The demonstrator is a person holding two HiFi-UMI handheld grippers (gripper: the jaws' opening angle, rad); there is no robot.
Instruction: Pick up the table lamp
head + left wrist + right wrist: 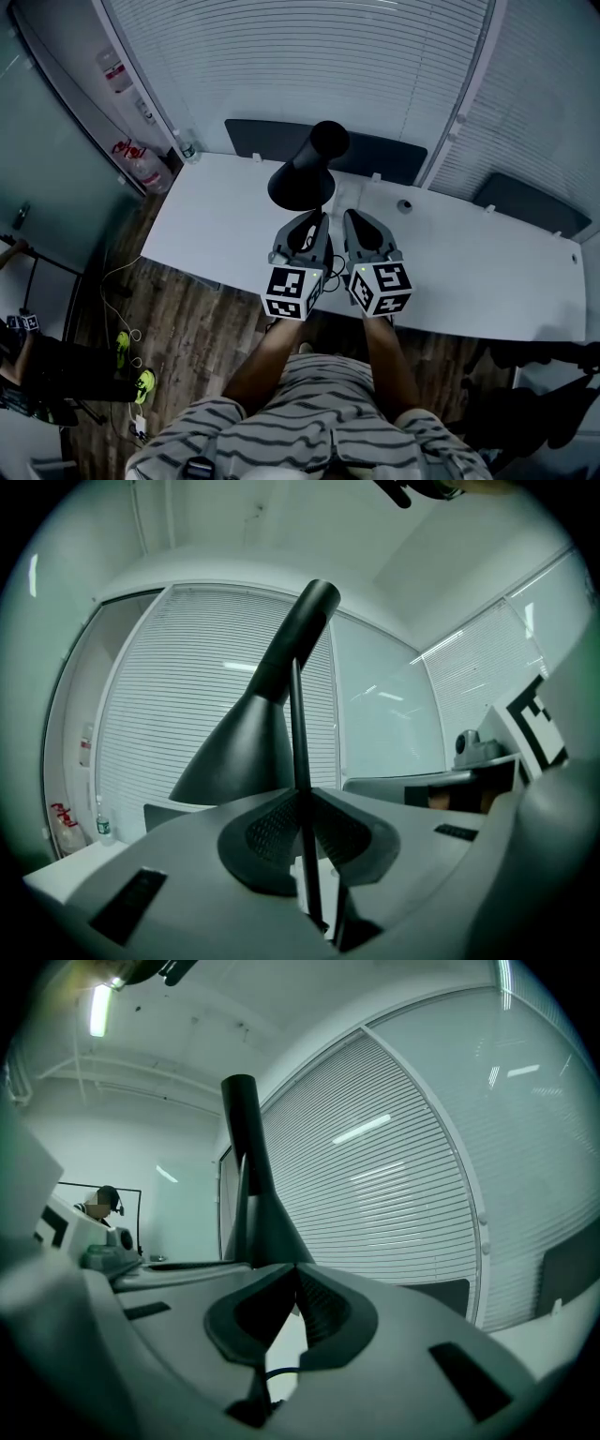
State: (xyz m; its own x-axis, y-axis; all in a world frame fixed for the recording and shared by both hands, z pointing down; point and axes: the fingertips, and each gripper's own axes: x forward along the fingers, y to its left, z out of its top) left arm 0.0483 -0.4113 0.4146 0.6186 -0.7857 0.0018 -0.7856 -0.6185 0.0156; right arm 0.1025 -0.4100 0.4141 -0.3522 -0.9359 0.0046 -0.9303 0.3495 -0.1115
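The black table lamp [302,176], with a cone shade and a round top, stands over the white table [216,225] just ahead of both grippers. My left gripper [314,220] is shut on the lamp's thin black stem [300,733], which runs upright between its pads [272,832]. The shade [239,757] rises behind the left gripper [303,803]. My right gripper [350,220] sits beside the left one. Its jaws [295,1274] meet at the tips with nothing seen between them. Close behind them is the lamp [258,1218].
Dark chair backs [253,141] [525,202] stand behind the table against the window blinds. A small dark object [404,205] lies on the table to the right. Bottles [141,173] stand at the left wall. A person [98,1202] sits far off.
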